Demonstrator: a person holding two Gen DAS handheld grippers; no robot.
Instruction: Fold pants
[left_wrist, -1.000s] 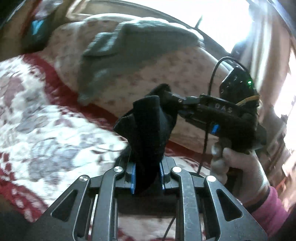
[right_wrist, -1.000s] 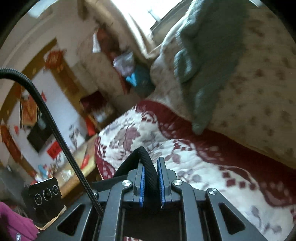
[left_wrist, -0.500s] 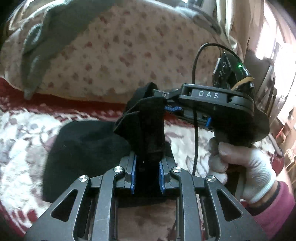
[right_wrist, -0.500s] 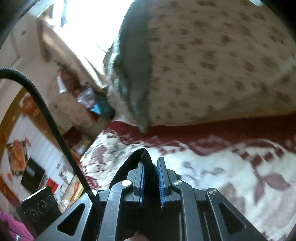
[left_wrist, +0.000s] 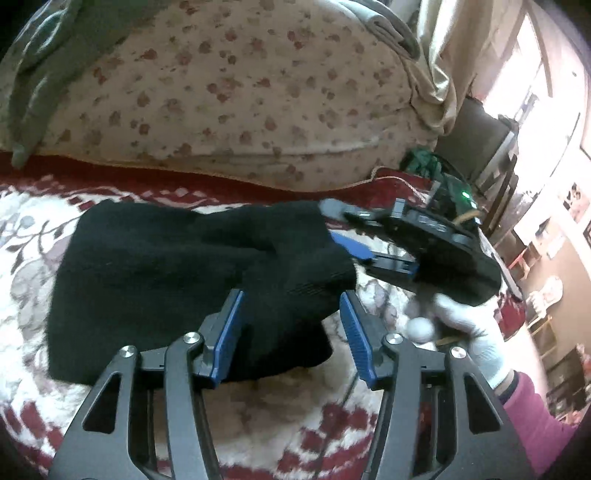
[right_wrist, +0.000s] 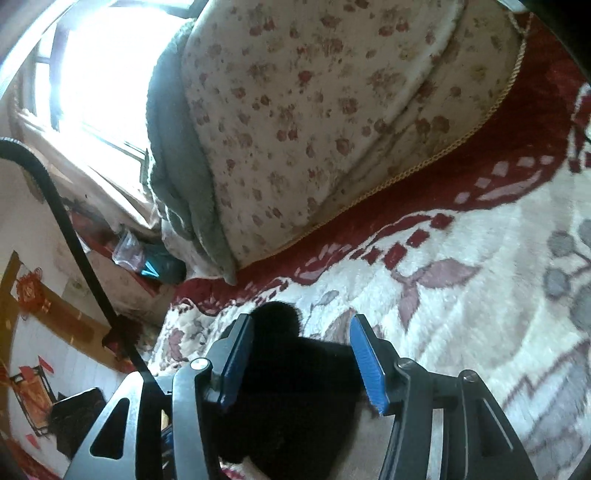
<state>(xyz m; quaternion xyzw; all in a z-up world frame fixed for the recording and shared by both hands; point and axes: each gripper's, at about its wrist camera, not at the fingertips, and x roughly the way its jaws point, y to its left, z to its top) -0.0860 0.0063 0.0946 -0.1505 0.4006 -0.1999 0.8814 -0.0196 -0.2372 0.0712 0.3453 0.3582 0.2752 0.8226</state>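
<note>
Pants (left_wrist: 155, 280), black and folded into a thick bundle, lie on the bed's red-and-white floral blanket (left_wrist: 303, 417), near the red border strip that runs along the foot of the big flowered pillow (left_wrist: 236, 96). The bundle's near end bulges up between the left gripper (left_wrist: 291, 332), whose blue-padded fingers (left_wrist: 229, 332) stand spread wide on either side of the cloth without clamping it. The right gripper (left_wrist: 354, 240) reaches in from the right side of the bundle, its fingers likewise apart, with the blue pad (left_wrist: 351, 245) just beside the fabric's edge; a white-gloved hand (left_wrist: 469, 332) with a pink sleeve holds its handle. In the right wrist view the same pants (right_wrist: 291, 391) show as a dark mass between the parted blue fingers (right_wrist: 365, 369) of the right gripper (right_wrist: 303, 362), resting on the blanket (right_wrist: 461, 295). Behind, the flowered pillow (right_wrist: 314, 110) leans against the bed's far edge, a grey-green knitted throw (right_wrist: 181, 177) draped over its side. A black cable (right_wrist: 74, 236) crosses the left of that view.
</note>
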